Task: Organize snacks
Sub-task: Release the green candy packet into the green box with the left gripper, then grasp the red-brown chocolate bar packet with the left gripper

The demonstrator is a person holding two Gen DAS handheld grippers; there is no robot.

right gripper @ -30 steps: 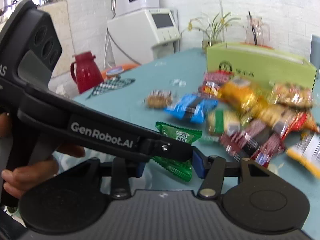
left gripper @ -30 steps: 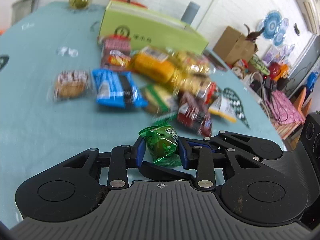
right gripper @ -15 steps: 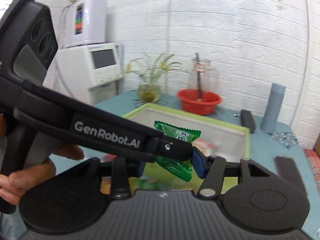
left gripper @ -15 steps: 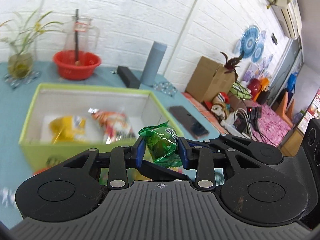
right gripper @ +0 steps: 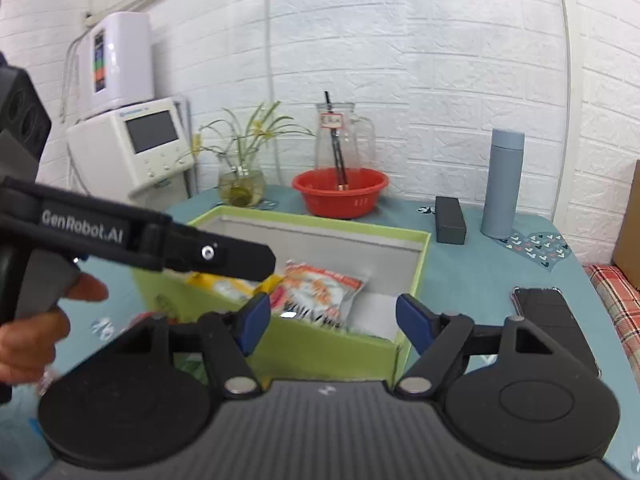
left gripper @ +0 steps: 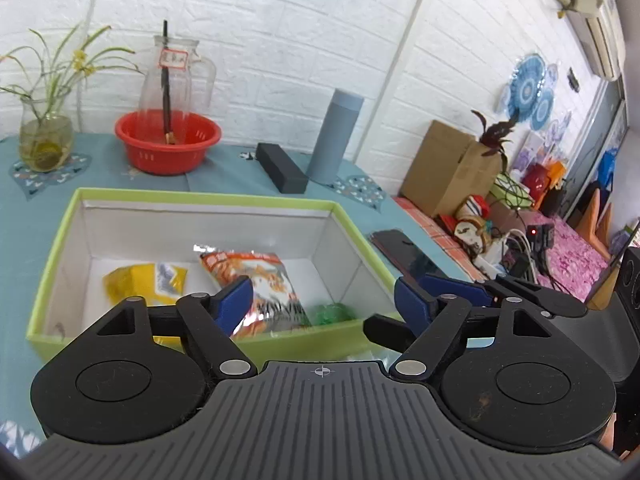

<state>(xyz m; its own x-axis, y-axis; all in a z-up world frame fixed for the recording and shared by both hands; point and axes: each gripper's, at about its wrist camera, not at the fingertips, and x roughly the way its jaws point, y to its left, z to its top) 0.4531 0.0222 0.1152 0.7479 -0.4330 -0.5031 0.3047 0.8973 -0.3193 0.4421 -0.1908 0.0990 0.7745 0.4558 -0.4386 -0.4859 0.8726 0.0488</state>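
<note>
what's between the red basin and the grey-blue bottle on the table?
A black rectangular case lies on the cloth between the red basin and the grey-blue bottle, nearer the bottle. Both wrist views show it.

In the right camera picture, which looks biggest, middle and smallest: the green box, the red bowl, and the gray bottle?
1. Green box, biggest by far, though it is also nearest.
2. Red bowl.
3. Gray bottle, taller than the bowl but slimmer, so these two are close.
</note>
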